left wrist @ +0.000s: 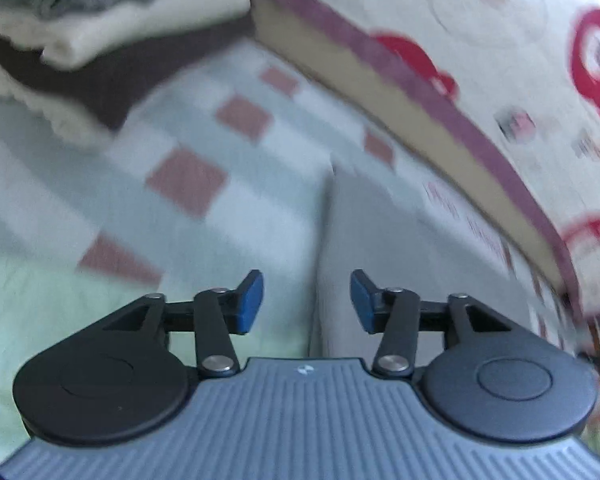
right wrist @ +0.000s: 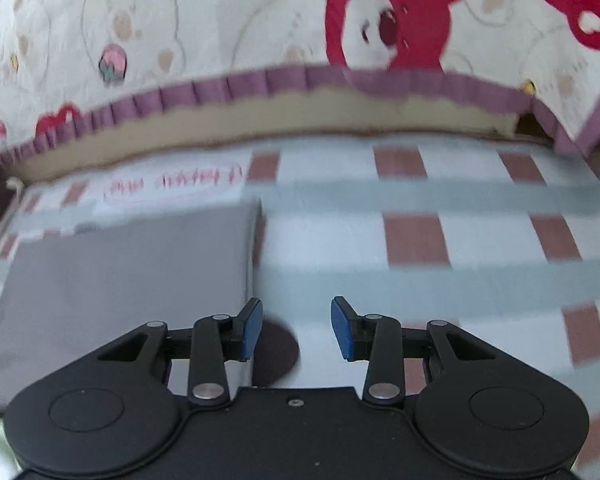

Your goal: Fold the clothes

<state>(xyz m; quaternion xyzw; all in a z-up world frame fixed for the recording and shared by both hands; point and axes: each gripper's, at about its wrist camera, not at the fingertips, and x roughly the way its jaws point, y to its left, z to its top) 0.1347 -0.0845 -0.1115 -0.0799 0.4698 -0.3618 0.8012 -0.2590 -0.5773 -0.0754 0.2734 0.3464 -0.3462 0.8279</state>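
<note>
A folded grey garment [right wrist: 132,268] lies flat on the checked bed sheet [right wrist: 420,200]. It also shows in the left wrist view [left wrist: 400,248], ahead and right of my left gripper. My left gripper [left wrist: 307,302] is open and empty, just above the garment's left edge. My right gripper [right wrist: 297,330] is open and empty, over the sheet at the garment's right edge. A stack of folded clothes [left wrist: 100,12], cream, grey and dark brown, sits at the far left in the left wrist view.
A quilt with red bears and a purple frilled border [right wrist: 260,84] rises along the far side of the bed, also in the left wrist view [left wrist: 480,40]. A pale green cloth [left wrist: 40,300] lies at the near left. A dark round spot [right wrist: 276,354] shows beneath my right gripper.
</note>
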